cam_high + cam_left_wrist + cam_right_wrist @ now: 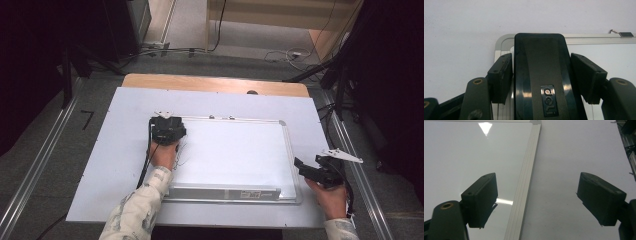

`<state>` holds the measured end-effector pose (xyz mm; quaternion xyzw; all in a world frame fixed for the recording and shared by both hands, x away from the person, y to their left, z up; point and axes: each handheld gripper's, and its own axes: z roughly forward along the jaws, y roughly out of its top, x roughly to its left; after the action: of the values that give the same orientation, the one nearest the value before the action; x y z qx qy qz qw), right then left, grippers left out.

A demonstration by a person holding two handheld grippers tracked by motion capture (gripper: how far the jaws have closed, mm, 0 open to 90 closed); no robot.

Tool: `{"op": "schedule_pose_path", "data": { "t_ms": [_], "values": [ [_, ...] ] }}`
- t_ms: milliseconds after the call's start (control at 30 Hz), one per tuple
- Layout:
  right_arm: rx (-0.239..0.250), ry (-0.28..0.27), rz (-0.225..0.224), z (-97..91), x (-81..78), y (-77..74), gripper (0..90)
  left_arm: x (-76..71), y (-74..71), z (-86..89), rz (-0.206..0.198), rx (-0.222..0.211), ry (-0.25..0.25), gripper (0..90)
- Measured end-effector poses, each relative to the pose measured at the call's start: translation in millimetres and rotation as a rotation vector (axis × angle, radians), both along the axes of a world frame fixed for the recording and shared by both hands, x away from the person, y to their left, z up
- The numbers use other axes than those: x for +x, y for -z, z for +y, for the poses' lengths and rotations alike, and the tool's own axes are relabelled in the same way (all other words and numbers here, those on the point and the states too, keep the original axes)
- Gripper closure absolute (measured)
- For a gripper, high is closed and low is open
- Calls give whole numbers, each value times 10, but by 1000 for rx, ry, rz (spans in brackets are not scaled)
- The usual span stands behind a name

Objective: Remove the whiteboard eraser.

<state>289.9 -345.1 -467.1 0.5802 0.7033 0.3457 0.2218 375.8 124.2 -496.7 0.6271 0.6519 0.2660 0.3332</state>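
Observation:
A white-surfaced whiteboard [235, 155] with a silver frame lies flat on the table. At its far left corner my left gripper [167, 122] is shut on a black "deli" board eraser [541, 75], with both pads against the eraser's long sides. The eraser rests over the board's rounded corner [504, 42]. My right gripper [302, 167] stands open at the board's right edge. In the right gripper view its jaws [536, 200] straddle the silver frame strip [526, 182], with nothing between them. Faint pen marks [181, 152] show on the board near the left hand.
A pale sheet [100, 165] covers the wooden table [215, 82]. Metal rails [40, 160] run along the floor on both sides. Cables [285, 55] lie on the floor beyond the table. A small hanging clip [625, 34] sits on the board's far frame.

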Motion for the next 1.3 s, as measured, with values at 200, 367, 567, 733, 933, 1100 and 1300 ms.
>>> {"op": "schedule_pose_path", "data": {
  "t_ms": [200, 367, 567, 733, 933, 1100, 1300],
  "values": [
    [0, 0, 0, 0, 0, 0, 154, -1, -1, 2, -6, 6, 4, 374],
    [0, 0, 0, 2, 1, 1, 154, 0, 2, 5, -7, -2, 4, 374],
    [0, 1, 0, 0, 0, 0, 153, -9, 1, -1, -19, 13, 12, 385],
    [0, 0, 1, -1, 0, 0, 154, -28, -1, -25, -39, 40, 21, 403],
    [-1, 2, 0, -3, 1, 1, 154, -29, 2, -29, -46, 55, 37, 407],
    [0, 1, 0, -4, 3, 2, 154, -31, -5, -19, -43, 54, 40, 408],
    [0, 1, 0, -6, 7, 2, 154, -54, -11, 4, -39, 46, 47, 409]
  ]
}}
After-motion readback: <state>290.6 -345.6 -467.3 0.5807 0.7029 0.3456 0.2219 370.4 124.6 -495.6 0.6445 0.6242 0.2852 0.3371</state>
